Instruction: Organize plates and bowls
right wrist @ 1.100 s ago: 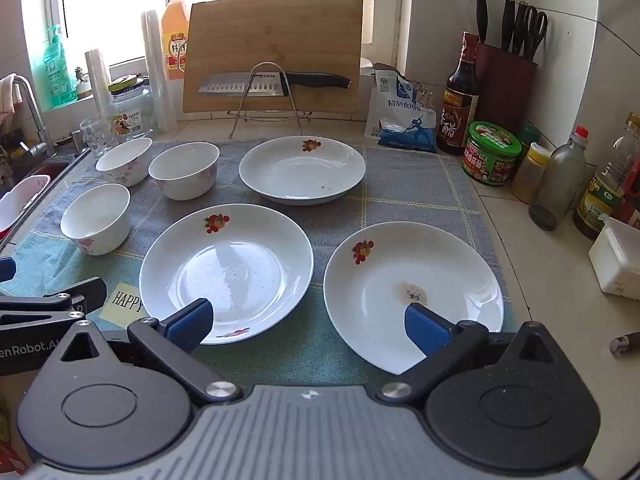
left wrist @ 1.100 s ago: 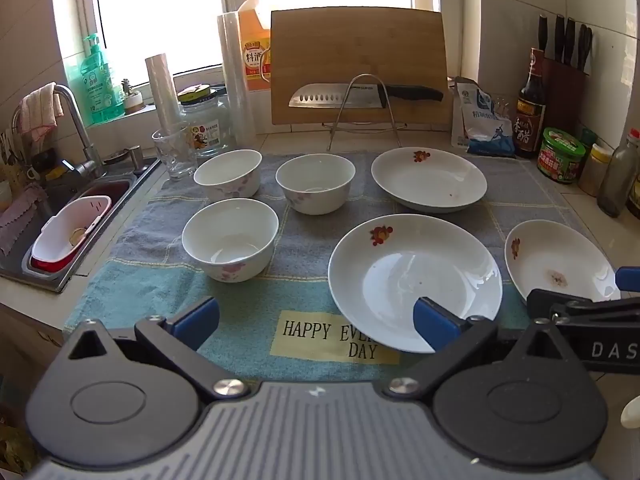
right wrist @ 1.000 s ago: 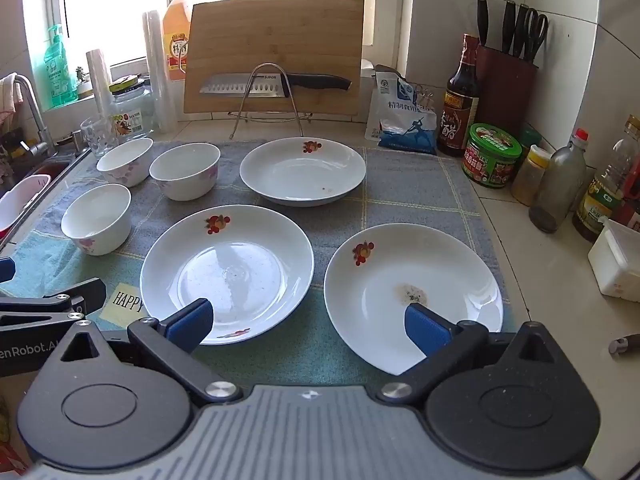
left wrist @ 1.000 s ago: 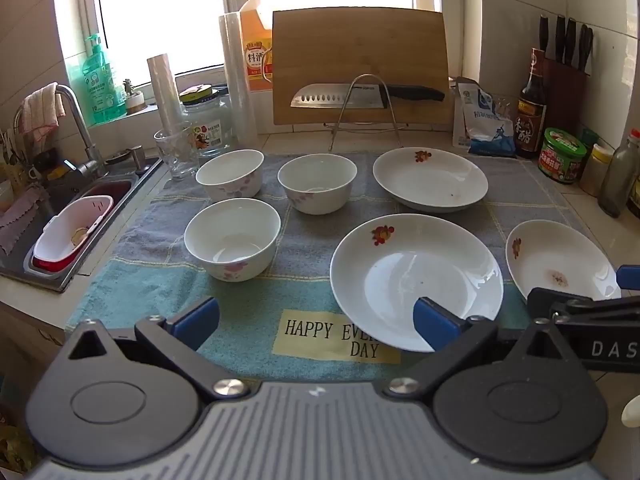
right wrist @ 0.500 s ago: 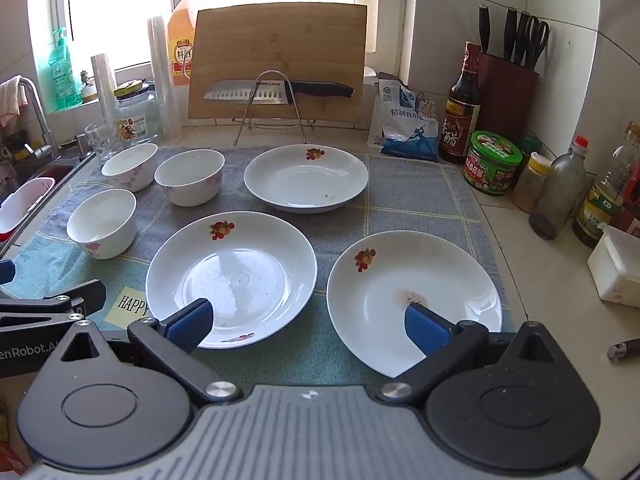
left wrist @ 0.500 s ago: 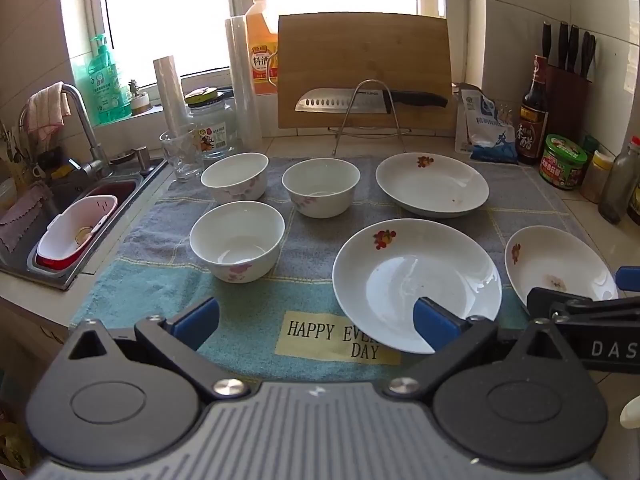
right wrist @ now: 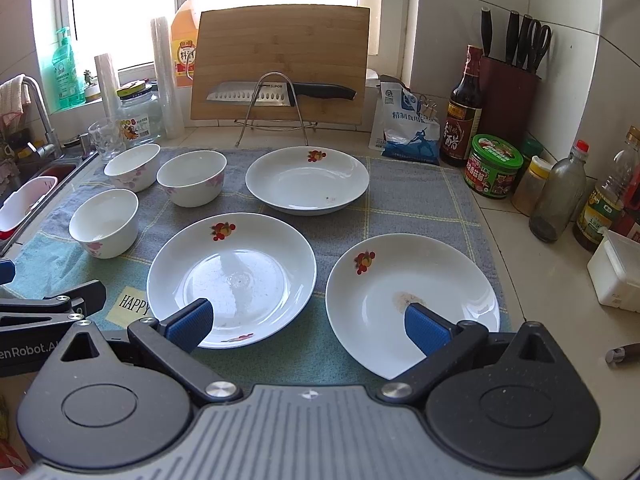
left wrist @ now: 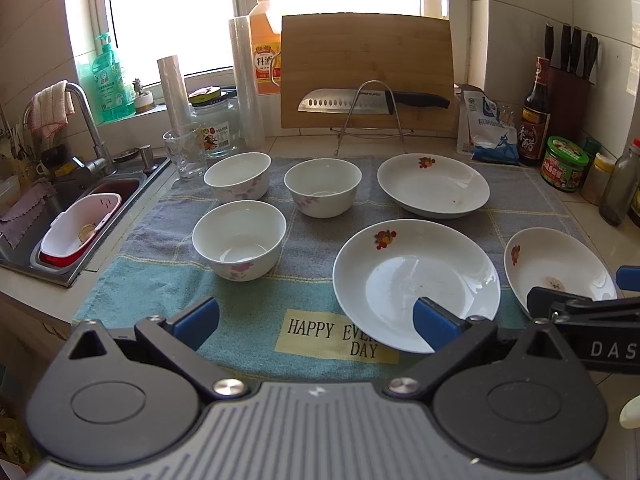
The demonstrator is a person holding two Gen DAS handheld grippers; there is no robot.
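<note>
Left wrist view: left gripper (left wrist: 316,318) spread wide, blue pads (left wrist: 197,315) holding nothing, hovering over the near edge of the towel (left wrist: 160,280) by the "HAPPY EVERY DAY" patch (left wrist: 332,334). Right pad overlaps the near rim of the middle plate (left wrist: 416,280) in frame; contact not clear. Three bowls (left wrist: 239,240) upright on the towel left of centre: one near, two behind it (left wrist: 237,176) (left wrist: 323,187), all apart. Far plate (left wrist: 433,191) behind the middle plate, third plate (left wrist: 558,268) off to the right. Part of the right gripper (left wrist: 580,308) shows at the right edge, over that third plate. Sink (left wrist: 48,268) with a pink-and-white tub at left.

Right wrist view: right gripper (right wrist: 308,326) also wide open, empty. Left pad (right wrist: 190,323) sits over the near rim of the middle plate (right wrist: 232,276), right pad (right wrist: 426,328) over the right plate (right wrist: 412,300), which has a brownish smear in its well; can't tell if either touches. Far plate (right wrist: 307,180) behind, separate. Bowls (right wrist: 104,224) at left on the towel. Cutting board (right wrist: 280,64) and knife (right wrist: 280,92) on a wire stand at the back; bottles and jars along the right wall.
</note>
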